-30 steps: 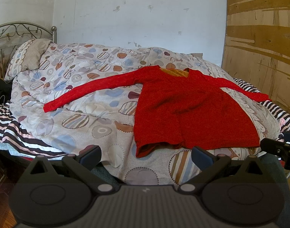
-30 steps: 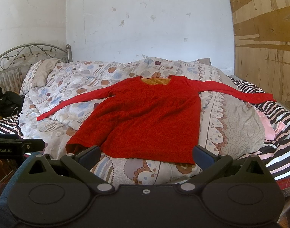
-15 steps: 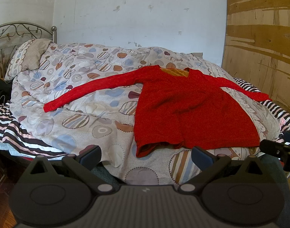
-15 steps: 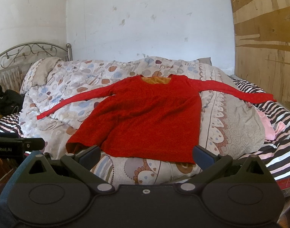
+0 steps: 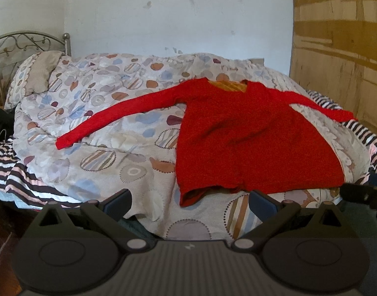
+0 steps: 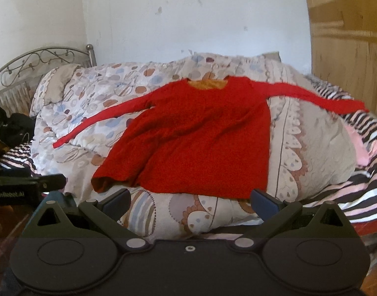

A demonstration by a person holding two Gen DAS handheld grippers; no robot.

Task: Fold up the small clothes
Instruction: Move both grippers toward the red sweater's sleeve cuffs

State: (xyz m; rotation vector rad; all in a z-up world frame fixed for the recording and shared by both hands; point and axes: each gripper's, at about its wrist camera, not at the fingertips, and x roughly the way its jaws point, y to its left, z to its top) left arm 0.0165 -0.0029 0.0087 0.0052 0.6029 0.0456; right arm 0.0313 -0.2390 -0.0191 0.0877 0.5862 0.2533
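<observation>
While both grippers hang short of the bed, conditions are:
Garment: red long-sleeved top (image 5: 250, 143) (image 6: 200, 140) lies flat on the patterned quilt (image 5: 109, 153) (image 6: 311, 153), both sleeves spread wide, hem toward the cameras.
Left gripper (image 5: 189, 203): jaws spread wide, holding nothing, apart from the hem.
Right gripper (image 6: 190, 202): jaws spread wide, holding nothing, near the hem.
Surroundings: striped sheet (image 6: 361, 197), pillow (image 5: 40, 74), metal headboard (image 6: 45, 59).
</observation>
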